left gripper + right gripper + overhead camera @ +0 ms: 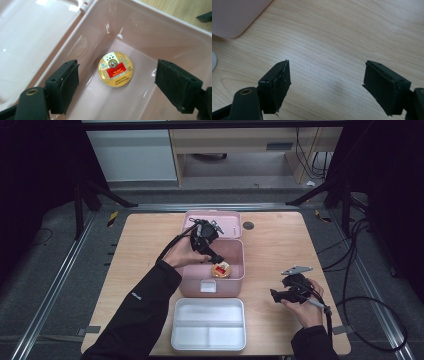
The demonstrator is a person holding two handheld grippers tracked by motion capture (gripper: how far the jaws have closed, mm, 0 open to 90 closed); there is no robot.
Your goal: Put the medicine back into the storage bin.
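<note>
tin point(115, 69) label text too small; pink box point(234, 17) cut off by pic edge

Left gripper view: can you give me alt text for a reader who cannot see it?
A round golden tin with a red label lies flat on the floor of an open pale pink plastic box. The left tongs hang open above it, black pads apart, touching nothing.

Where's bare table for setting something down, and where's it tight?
Bare wood lies right of the open pink plastic box, around the right gripper, and along the wooden table left of the box. It is tight mid-table: the left gripper hangs open over the round gold tin, and the white divided tray sits just in front.
</note>
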